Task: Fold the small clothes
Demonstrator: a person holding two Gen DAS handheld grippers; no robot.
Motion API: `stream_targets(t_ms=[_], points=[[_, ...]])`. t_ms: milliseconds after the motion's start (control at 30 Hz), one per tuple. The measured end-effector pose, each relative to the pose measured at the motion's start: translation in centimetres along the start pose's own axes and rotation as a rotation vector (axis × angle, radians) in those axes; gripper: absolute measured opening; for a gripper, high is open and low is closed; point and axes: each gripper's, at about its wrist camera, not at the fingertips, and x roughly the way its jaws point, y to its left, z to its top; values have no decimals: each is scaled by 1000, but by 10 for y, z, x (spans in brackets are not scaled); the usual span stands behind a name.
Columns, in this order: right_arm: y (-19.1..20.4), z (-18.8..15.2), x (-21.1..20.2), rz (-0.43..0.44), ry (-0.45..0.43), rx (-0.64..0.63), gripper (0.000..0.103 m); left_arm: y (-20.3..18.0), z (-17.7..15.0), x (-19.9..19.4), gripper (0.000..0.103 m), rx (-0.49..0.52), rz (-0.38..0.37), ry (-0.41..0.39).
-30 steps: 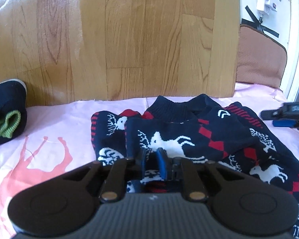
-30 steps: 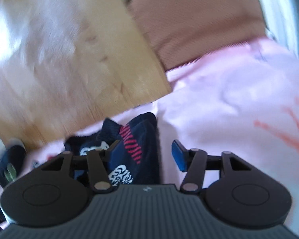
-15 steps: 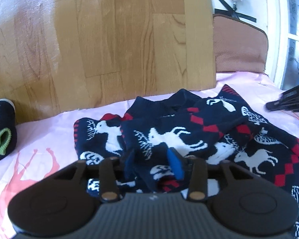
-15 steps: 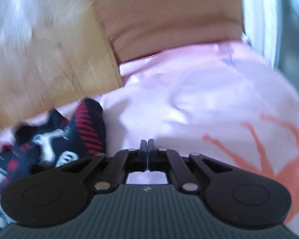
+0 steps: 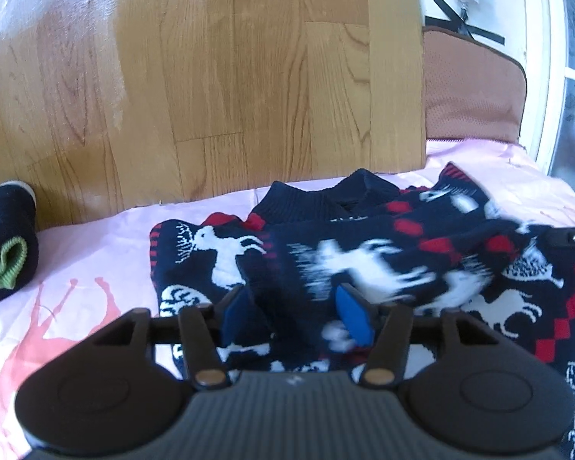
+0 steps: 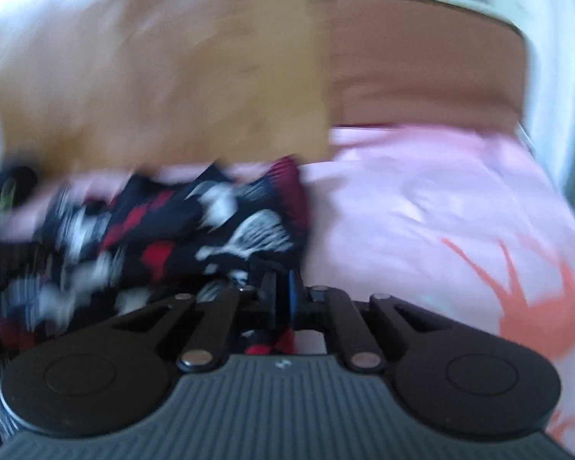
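Letting go on the left now: left gripper (image 5: 293,306) jaws spreading apart where a second ago pinched tight on knit, blue pads (image 5: 354,316) opening with a fold of the sweater (image 5: 364,260) still lying loose between them, not pressed. Swinging over on the right too, away from bare pink sheet and onto the garment's edge, picture badly smeared by the sweep.

Going left to right across the bed: sitting at far left, a dark rolled garment with a green cuff (image 5: 4,249), just against the wooden headboard (image 5: 211,76), well apart from the work. Then pink bedsheet (image 5: 96,253) with orange animal print. Then the navy reindeer sweater, lying mid-bed, collar toward the headboard, one sleeve already folded in over the chest, body bunching and rumpled rather than flat. Poking in at the right edge, a dark tip, probably the other tool. Standing beyond that, a brown cushion (image 5: 471,88) by the window.

Right gripper (image 6: 281,299) clamping closed, red-and-navy cloth apparently caught at the pads, though blur making that hard to call.

Judging progress: roughly midway, first fold in, second sleeve and bottom-up fold still waiting. Nothing blocking the sheet; only the sweater's own lumps getting in the way of a clean crease.
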Motion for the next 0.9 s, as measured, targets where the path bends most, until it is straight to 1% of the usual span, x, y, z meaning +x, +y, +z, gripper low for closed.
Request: stream_targets(t_ms=[67,100,133,167,200,233,267,300,333,400,433,467,500,600,633,700,800,900], points=[[-13,-7,-2,-26,24,78,9,-8,0,0,58,45,23,-4],[-16,-11,-1,-27,47,94,10,-12,0,0,60,67,44,-8],[-14,-14,-5,-27,39,82,11,-16,-1,0,60,87,62,-13],[-11,-14,-9,-26,49,62,19,-19,-1,0,60,105,76,-18],[-9,-13,-14,-13,44,60,22,-21,-2,0,61,116,84,-21],[-10,-13,-24,7,31,64,30,-21,-2,0,61,119,87,-22],[-11,-13,-32,27,31,66,45,-21,-1,-1,61,115,86,-23],[-13,-16,-39,44,40,70,51,-20,-1,-1,63,108,83,-22],[-15,-19,-46,60,59,72,53,-18,-1,-2,64,100,81,-21],[-17,-33,-54,86,105,72,51,-15,-1,-8,65,80,78,-17],[-20,-45,-63,80,115,58,38,-12,-1,-14,65,67,72,-18],[-22,-56,-70,56,111,31,21,-10,-3,-22,65,56,62,-25],[-22,-65,-80,54,78,0,21,-7,-5,-32,65,50,49,-35],[-23,-79,-109,24,49,-7,19,3,-16,-62,67,40,17,-65],[-22,-83,-119,23,35,-14,21,8,-21,-74,69,33,7,-74],[-25,-87,-133,76,16,17,22,19,-33,-96,72,7,-12,-75],[-27,-95,-145,150,26,55,22,39,-54,-126,73,-51,-54,-40],[-25,-106,-152,163,54,64,23,56,-78,-154,71,-127,-121,42]])
